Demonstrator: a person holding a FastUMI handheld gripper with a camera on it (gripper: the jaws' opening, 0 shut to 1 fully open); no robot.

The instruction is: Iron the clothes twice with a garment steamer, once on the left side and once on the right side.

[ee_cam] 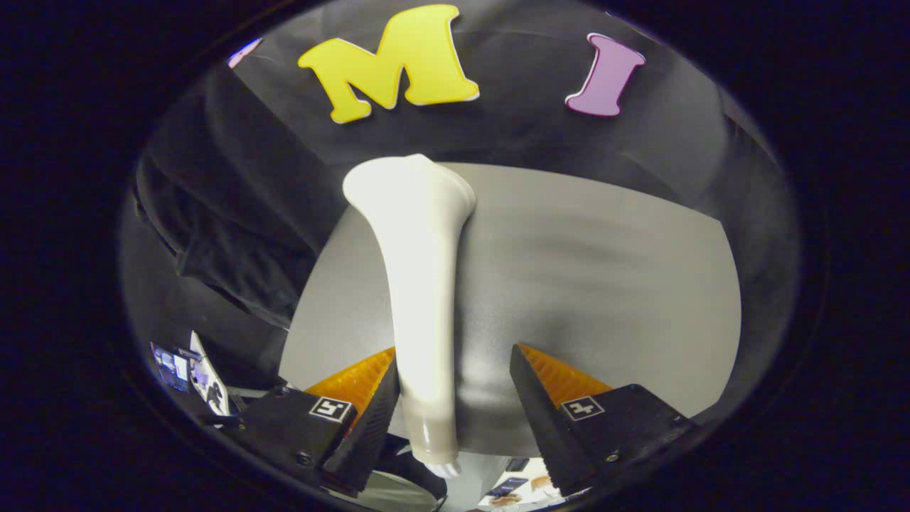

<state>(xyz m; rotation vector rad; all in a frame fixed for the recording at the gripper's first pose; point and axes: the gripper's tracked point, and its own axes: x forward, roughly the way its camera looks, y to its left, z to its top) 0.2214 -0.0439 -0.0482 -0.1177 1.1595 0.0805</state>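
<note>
In the gripper view, the garment steamer (pixel 419 284) lies between the fingers of the gripper (pixel 451 391), its handle near them and its wide head far ahead, over the grey table (pixel 604 284). The left finger (pixel 370 398) touches the handle, but the right finger stands apart from it, so the gripper is open and not clamped. The black clothes (pixel 227 235) hang at the left, beyond the table edge. I judge the steamer is aimed forward so that its head can be turned to the cloth. The gripper looks down, tilted over the table.
</note>
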